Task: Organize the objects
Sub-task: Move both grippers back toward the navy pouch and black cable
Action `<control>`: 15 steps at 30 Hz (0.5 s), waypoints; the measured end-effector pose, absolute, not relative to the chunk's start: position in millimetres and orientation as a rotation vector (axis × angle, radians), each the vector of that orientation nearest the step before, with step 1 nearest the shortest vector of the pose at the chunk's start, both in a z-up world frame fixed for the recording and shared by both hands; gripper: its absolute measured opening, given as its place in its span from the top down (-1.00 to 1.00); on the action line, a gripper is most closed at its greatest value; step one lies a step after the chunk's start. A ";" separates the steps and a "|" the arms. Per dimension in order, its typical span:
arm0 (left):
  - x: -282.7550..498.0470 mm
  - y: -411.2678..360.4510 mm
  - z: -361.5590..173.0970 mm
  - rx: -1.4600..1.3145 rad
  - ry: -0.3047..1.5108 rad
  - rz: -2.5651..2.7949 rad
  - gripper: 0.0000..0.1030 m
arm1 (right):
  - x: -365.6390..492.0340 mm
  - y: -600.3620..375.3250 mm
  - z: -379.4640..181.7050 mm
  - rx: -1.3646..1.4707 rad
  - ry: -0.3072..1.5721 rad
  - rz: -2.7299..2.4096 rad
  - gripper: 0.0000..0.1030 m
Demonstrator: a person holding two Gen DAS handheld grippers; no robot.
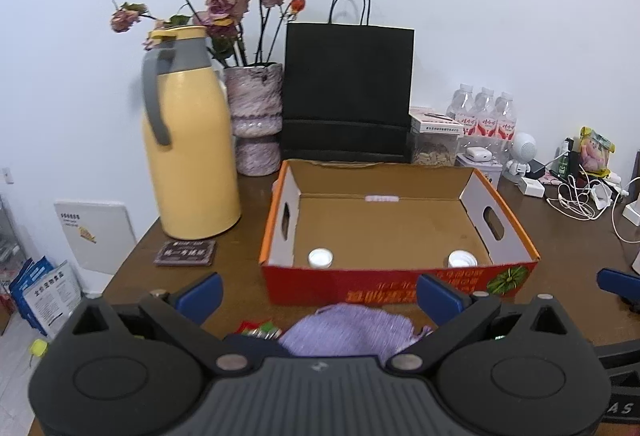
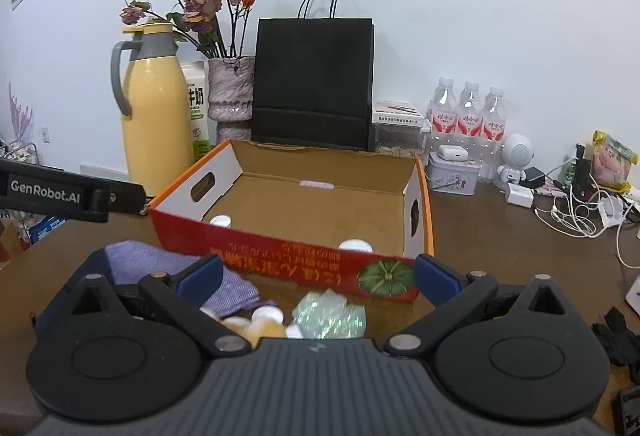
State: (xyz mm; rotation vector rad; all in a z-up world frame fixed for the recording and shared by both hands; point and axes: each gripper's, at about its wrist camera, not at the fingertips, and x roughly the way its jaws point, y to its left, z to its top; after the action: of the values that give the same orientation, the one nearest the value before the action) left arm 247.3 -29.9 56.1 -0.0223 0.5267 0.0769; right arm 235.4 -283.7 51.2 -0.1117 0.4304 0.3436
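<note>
Both the left gripper [image 1: 320,294] and the right gripper [image 2: 318,278] hang with jaws spread wide and nothing between them. Just under them, on the brown counter [image 2: 500,236], lie a purple cloth [image 1: 348,328], small white-capped bottles [image 2: 266,318] and a shiny crinkled wrapper [image 2: 330,316], all bunched against the near wall of the cardboard box [image 1: 400,282]. Closing on one piece could likely snag the cloth or tip a neighbouring bottle. The box's long axis runs left to right, open side up, with two white caps [image 1: 320,258] inside. The yellow jug [image 1: 188,155] stands beyond.
</note>
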 end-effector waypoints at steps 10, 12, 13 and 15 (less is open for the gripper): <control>207.8 -7.1 41.7 -0.015 0.569 0.106 -1.00 | 198.8 -299.3 37.3 -0.114 0.474 0.341 -1.00; 202.9 -2.3 36.3 -0.015 0.584 0.114 -1.00 | 195.0 -302.6 33.1 -0.113 0.487 0.340 -1.00; 200.9 0.4 33.3 -0.017 0.593 0.116 -1.00 | 193.6 -304.5 30.7 -0.115 0.494 0.340 -1.00; 197.2 6.4 26.3 -0.017 0.614 0.122 -1.00 | 191.3 -306.9 26.1 -0.117 0.509 0.338 -1.00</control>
State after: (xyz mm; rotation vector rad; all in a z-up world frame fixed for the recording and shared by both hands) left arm 197.2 6.4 26.3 -0.0169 0.6143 0.1223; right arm 191.3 -306.9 26.1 -0.1170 0.5094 0.3381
